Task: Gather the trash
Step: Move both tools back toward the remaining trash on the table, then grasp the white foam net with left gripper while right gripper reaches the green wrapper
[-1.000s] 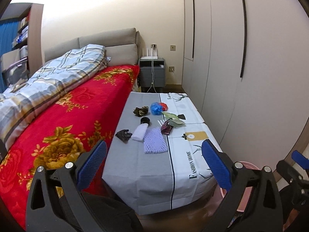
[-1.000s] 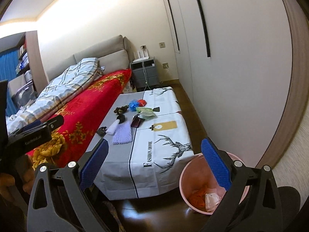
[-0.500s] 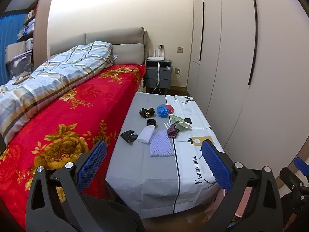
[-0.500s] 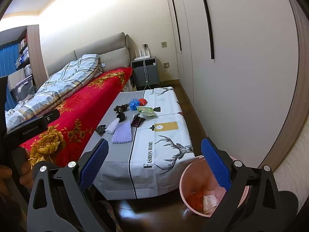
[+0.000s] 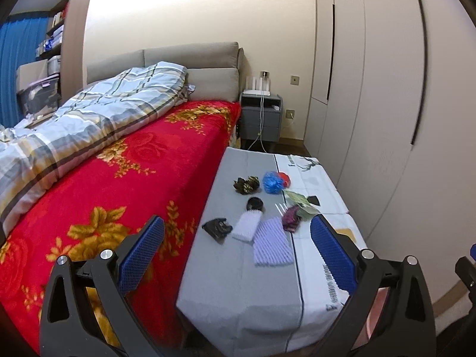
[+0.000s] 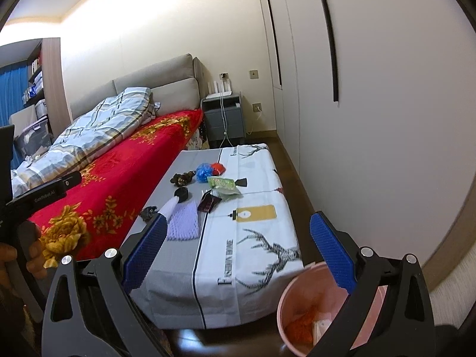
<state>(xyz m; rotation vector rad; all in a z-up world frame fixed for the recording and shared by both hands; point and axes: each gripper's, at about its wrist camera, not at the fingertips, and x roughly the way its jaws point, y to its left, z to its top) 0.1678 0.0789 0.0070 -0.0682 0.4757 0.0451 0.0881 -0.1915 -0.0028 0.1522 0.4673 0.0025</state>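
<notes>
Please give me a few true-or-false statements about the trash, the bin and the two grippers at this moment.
1. The left gripper is open and holds nothing. True.
2. The round pink plastic bin is empty. False: orange and white scraps lie inside.
3. The crumpled blue plastic wrapper lies on the cloth-covered low table. True.
4. The right gripper grips the lilac foam net sleeve. False: it is open, and the sleeve lies on the table.

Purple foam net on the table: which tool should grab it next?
Left, probably. The left tool is open, with the purple foam net nearly centred ahead; the right tool is open nearer the pink bin.
</notes>
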